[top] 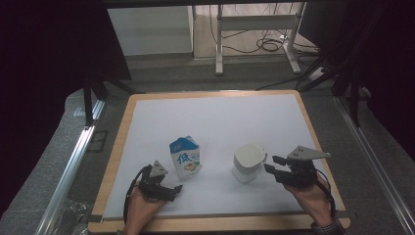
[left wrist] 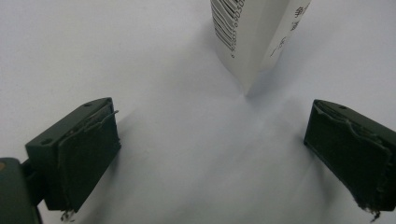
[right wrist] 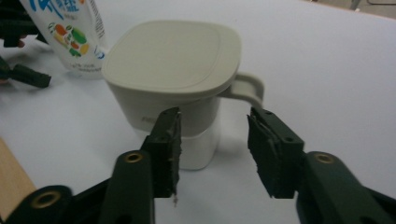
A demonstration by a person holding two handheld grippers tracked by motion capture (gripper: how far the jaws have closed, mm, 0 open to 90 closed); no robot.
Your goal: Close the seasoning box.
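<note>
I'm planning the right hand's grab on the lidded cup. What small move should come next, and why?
Probably ease the right claw forward and slightly right toward the cup handle. Its jaws stand apart just short of the cup, with nothing between them, and the handle sits just beyond the gap.

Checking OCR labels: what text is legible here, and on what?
"低": large blue character on the milk carton front.
Barcode on the carton's side: digits too small to read.
Small print beside the barcode: blurred.
Faint embossed mark on the white lidded cup: unreadable.
</note>
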